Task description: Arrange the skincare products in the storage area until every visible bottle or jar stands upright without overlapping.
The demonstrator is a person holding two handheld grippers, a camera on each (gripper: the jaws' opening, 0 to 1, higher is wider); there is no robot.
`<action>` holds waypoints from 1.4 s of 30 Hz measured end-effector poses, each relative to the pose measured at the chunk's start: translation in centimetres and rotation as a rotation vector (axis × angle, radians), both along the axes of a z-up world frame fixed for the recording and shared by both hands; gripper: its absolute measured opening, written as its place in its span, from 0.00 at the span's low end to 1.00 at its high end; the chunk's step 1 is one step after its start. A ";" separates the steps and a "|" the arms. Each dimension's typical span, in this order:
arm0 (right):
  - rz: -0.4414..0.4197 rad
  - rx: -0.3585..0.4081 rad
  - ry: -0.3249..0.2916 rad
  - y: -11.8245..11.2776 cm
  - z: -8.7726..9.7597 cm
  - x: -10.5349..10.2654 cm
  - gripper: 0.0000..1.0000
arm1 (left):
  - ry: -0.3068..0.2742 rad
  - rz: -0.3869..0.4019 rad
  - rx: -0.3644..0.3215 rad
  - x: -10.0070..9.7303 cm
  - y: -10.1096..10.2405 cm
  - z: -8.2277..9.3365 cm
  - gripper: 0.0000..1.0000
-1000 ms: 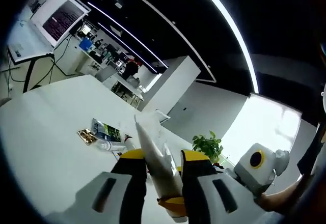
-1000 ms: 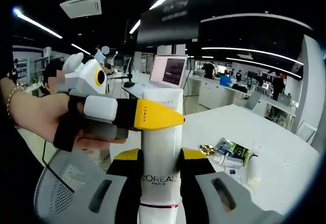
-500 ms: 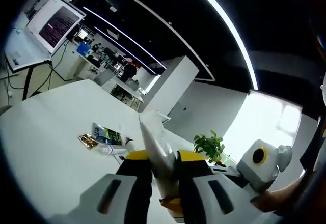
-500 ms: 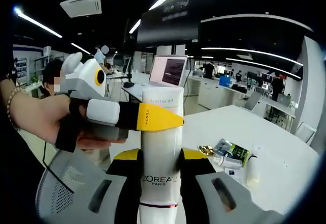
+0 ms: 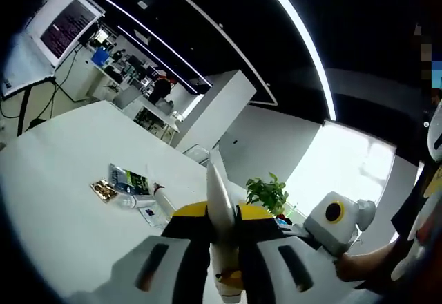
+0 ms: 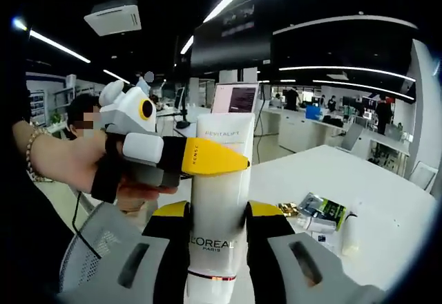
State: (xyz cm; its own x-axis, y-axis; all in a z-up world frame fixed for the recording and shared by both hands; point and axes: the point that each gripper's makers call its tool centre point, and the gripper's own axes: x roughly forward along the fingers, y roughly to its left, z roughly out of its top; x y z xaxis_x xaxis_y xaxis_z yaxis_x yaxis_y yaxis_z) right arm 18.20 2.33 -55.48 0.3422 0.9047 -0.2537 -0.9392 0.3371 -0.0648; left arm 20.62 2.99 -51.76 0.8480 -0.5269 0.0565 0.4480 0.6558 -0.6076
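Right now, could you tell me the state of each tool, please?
Left tool: shut on the crimped end of the white L'Oreal tube.
Right tool: shut on the same tube's body.

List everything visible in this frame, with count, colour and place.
L'Oreal tube: one, white, held up off the table between both tools.
Small products and packets: a few, green, gold and white, lying in a cluster on the table.
Table: one, white, below the tools.
Laptop: one, screen lit, behind the tube in the right gripper view.
Potted plant: one, green, beyond the table in the left gripper view.
Left tool: one, yellow-tipped, shut on the tube's upper end.
Right tool: one, yellow-tipped, shut on the tube's lower body.
Person's hand: one, holding the left tool.
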 end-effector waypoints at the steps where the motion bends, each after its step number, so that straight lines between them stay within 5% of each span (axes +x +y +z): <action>1: 0.016 0.017 0.015 -0.1 0.3 -0.1 0.31 | -0.009 -0.012 0.005 -0.1 -0.2 0.3 0.06; 17: 0.265 0.095 0.068 -2.3 3.4 -2.0 0.29 | -0.174 -0.357 0.109 -2.5 -5.1 4.7 0.06; 27: 0.395 0.084 0.083 -3.0 4.2 -3.6 0.26 | -0.262 -0.586 0.238 -4.2 -7.8 6.1 0.06; 42: 0.414 0.132 0.109 -3.2 4.7 -4.1 0.17 | -0.301 -0.714 0.283 -4.6 -8.6 6.3 0.08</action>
State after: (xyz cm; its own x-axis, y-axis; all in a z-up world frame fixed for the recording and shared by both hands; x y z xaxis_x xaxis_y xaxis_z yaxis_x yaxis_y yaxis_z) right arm 14.09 -0.89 -50.83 -0.0780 0.9869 -0.1414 -0.9957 -0.0700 0.0607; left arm 16.00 -5.61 -45.41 0.2730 -0.9619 0.0124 0.9325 0.2614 -0.2493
